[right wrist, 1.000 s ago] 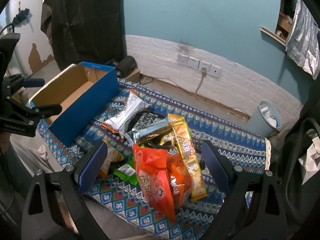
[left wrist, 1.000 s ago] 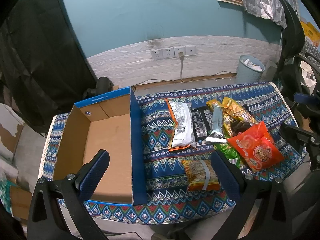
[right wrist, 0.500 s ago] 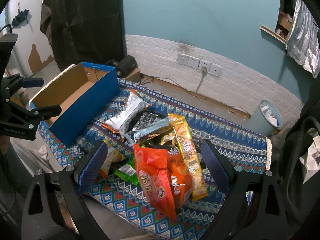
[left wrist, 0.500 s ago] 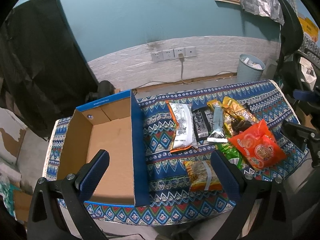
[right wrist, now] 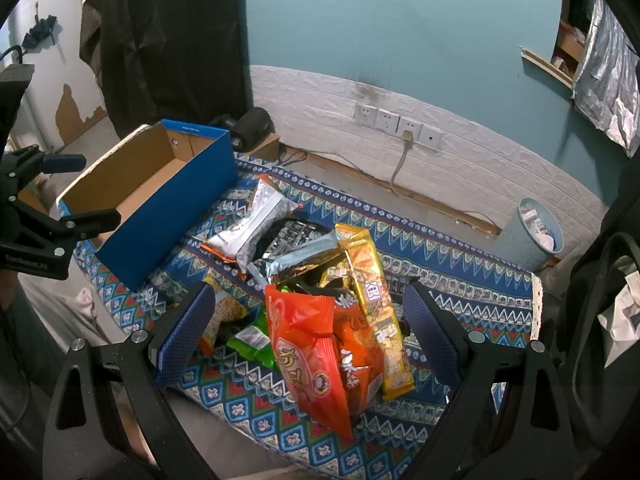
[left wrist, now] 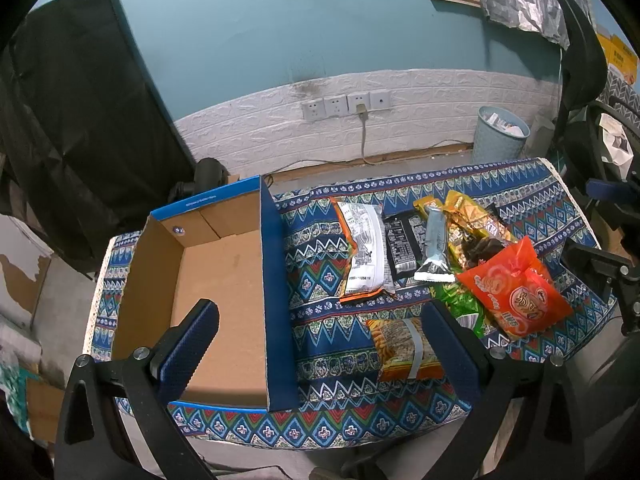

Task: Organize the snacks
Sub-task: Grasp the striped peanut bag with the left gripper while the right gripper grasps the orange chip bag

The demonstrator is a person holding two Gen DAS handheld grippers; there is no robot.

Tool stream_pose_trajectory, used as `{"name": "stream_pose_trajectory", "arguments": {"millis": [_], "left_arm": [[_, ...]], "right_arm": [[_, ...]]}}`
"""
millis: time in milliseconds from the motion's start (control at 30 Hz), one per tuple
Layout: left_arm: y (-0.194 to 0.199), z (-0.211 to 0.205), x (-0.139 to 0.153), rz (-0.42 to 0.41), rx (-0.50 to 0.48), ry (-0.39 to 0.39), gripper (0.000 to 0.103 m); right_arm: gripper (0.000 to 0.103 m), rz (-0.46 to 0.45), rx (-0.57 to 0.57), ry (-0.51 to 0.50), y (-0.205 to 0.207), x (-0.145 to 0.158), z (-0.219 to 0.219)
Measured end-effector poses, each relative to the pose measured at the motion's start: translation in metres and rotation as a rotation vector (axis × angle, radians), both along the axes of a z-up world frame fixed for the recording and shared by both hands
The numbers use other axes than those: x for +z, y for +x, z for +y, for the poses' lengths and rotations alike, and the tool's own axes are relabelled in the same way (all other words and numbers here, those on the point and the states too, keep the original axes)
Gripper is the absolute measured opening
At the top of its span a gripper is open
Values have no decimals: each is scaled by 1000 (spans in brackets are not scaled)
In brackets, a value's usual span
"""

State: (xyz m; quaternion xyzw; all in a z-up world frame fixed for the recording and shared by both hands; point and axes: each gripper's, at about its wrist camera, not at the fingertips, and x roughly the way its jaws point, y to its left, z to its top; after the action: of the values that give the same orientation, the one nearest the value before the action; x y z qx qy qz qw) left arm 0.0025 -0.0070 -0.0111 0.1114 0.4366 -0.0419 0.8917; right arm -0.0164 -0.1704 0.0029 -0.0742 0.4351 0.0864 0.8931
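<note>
**Snack Packets: Handling and Grip Points**

You are holding the left gripper (left wrist: 320,344) and the right gripper (right wrist: 308,332) above the counter (left wrist: 332,432), both with jaws spread wide and carrying nothing. The snack packets are lying in a loose, overlapping heap on the patterned cloth, just beside the open cardboard box (left wrist: 276,280), which is showing only bare cardboard inside.

You are dealing with light, soft, slippery film. The orange bag (right wrist: 316,352) is looking air-filled, probably with brittle contents. Grip it at the flat crimped seam, not the body. The small striped packet (left wrist: 404,348) is lying apart from the heap and giving clear access.
</note>
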Motion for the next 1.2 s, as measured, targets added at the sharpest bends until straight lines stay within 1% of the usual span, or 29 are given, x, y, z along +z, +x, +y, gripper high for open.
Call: {"name": "stream_pose_trajectory", "arguments": {"millis": [333,500,633,767,933,1000,1133,1200], "left_arm": [[1,-1,-3,7,3,9,102],[5,-4,-18,66,3,-10,102],[7,-9,-34,119,-1,-9,102],[11,-12,-52,183,12,-27,102],[11,-18,-68,207,19,-11,102],[11,-23,-77,230,13,-3,102],[12,-28,-92,270,9,-3,102],[12,-30,-97,283,8,9,102]], "right_arm": [[93,25,5,-10,1,-3,0],[93,52,12,-35,0,-13,1],[93,107,4,-33,1,-30,-2],[93,157,-2,-62,1,-50,-3],[93,212,-7,-92,-1,-74,-5],[93,231,-11,-98,-1,-82,-6],[93,250,-15,-109,-1,-93,-7],[93,254,-10,-119,-1,-98,-5]]}}
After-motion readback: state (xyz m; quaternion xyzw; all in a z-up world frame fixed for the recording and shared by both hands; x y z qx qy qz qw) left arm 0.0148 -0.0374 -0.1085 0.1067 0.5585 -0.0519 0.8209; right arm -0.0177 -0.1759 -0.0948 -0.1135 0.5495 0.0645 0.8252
